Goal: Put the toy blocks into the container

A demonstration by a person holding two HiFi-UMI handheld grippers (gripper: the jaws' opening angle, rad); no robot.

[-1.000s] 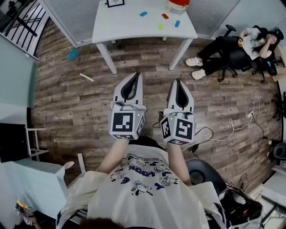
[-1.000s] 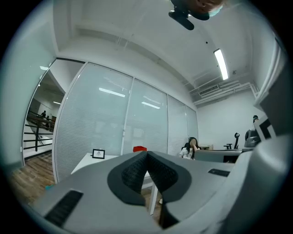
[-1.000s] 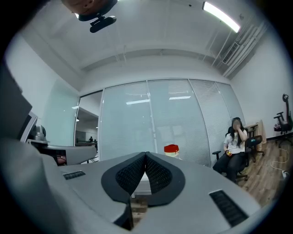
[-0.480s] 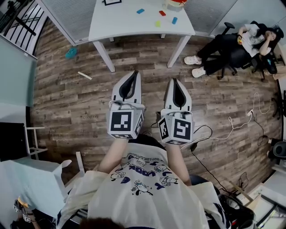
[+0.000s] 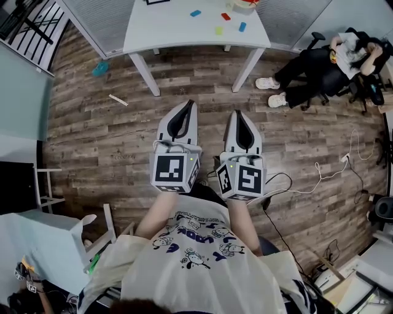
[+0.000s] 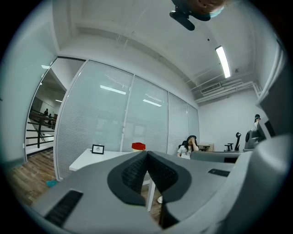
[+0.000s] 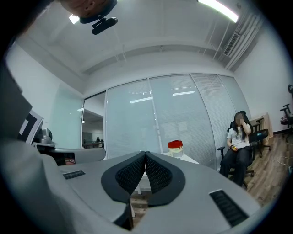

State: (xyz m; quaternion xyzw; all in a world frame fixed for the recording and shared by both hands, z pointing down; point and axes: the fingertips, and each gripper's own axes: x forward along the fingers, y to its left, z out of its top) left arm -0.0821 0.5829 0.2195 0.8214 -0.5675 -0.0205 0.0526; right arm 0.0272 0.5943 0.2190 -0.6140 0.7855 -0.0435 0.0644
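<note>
The blocks look small, hard and light, so I judge they will not give under the pads and may skid on the smooth table if nudged. Each is best pinched across its narrow width, on two flat opposite sides, low enough that it cannot pivot out. Four show in the head view: a blue block [image 5: 195, 13], a red block [image 5: 226, 16], a yellow block [image 5: 218, 30] and a second blue block [image 5: 242, 26]. All are flat little oblongs in plain bright colours, too small here to tell any finer shape. They lie scattered on the white table [image 5: 178, 37], well ahead of both pairs of fingertips and out of reach. The first blue one is roughly in line beyond the left tips, the other three nearer the line of the right tips. The container [image 5: 245, 5], pale with a red top, stands farther off than the blocks, beyond the right fingertips and just past the red block. The left gripper [image 5: 187, 104] has its jaws pressed pad to pad with nothing between them. The right gripper [image 5: 239, 113] is likewise closed and empty. Both are held level, side by side over the floor, tips towards the table.
</note>
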